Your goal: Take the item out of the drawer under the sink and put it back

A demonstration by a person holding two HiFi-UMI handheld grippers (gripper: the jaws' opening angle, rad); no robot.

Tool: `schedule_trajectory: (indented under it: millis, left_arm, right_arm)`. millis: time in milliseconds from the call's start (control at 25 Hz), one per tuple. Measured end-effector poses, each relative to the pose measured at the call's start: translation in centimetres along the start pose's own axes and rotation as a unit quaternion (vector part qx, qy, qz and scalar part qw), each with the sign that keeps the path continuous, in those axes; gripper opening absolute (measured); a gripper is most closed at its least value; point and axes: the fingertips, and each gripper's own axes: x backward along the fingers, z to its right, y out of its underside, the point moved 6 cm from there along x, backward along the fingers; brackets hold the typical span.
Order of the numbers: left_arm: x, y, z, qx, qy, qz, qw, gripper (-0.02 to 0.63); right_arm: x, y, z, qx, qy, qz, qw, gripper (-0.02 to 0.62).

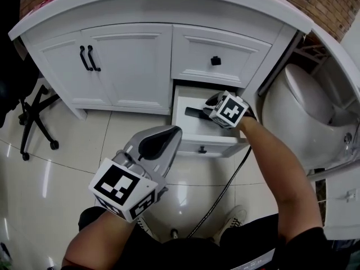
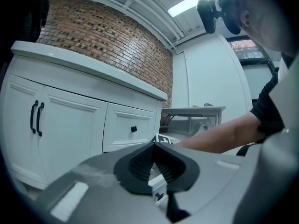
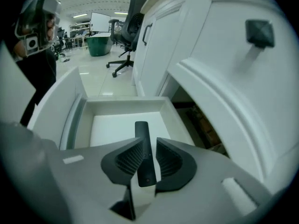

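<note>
The lower drawer (image 1: 206, 145) of the white vanity stands pulled out. A slim black remote-like item (image 1: 193, 112) lies on its white floor. My right gripper (image 1: 209, 108) reaches down into the drawer over it. In the right gripper view the item (image 3: 142, 146) runs lengthwise between the jaws of the right gripper (image 3: 149, 142): the left pad touches it and a thin strip of white shows beside the right pad. My left gripper (image 1: 171, 134) hangs over the floor in front of the drawer, its pads (image 2: 140, 160) meeting at the tips with nothing in them.
Above the open drawer is a shut drawer (image 1: 216, 55) with a black knob; double cabinet doors (image 1: 112, 61) are to the left. A toilet (image 1: 304, 111) stands close on the right. An office chair base (image 1: 34, 120) is at the left, and a black cable (image 1: 225, 184) trails across the glossy floor.
</note>
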Motion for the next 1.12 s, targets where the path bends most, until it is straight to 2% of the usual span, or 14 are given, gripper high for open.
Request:
schedule_trajectory:
  millis: [40, 80, 200, 320, 560, 760, 840, 1120]
  left_arm:
    - [0.0, 0.0, 0.0, -0.001, 0.000, -0.001, 1.0000, 0.006]
    - [0.0, 0.0, 0.1, -0.002, -0.001, -0.001, 1.0000, 0.006]
    - [0.2, -0.2, 0.4, -0.005, 0.002, 0.006, 1.0000, 0.006]
    - [0.5, -0.6, 0.7, -0.012, 0.001, 0.015, 0.9998, 0.006]
    - [0.2, -0.7, 1.4, -0.023, 0.007, 0.017, 0.9996, 0.006]
    - [0.1, -0.7, 1.8, -0.027, 0.010, 0.017, 0.9994, 0.006]
    - [0.1, -0.6, 1.9, -0.030, 0.010, 0.015, 0.9994, 0.006]
    - [0.1, -0.7, 2.1, -0.038, 0.013, 0.016, 0.9991, 0.006]
  right_arm:
    - [1.0, -0.2, 0.1, -0.006, 0.018, 0.013, 1.000, 0.052]
    - [2.0, -0.3, 0.1, -0.015, 0.032, 0.028, 0.999, 0.030]
    - [5.2, -0.7, -0.2, -0.049, 0.063, 0.080, 0.994, 0.008]
    - [8.6, -0.7, -0.9, -0.095, 0.070, 0.134, 0.984, 0.008]
    - [16.2, -1.4, -4.4, -0.187, 0.062, 0.234, 0.952, 0.008]
    - [20.7, -0.9, -7.7, -0.240, 0.062, 0.284, 0.926, 0.008]
    - [21.9, -0.7, -8.7, -0.251, 0.060, 0.294, 0.921, 0.008]
    - [26.1, -0.5, -12.3, -0.238, 0.086, 0.331, 0.909, 0.008]
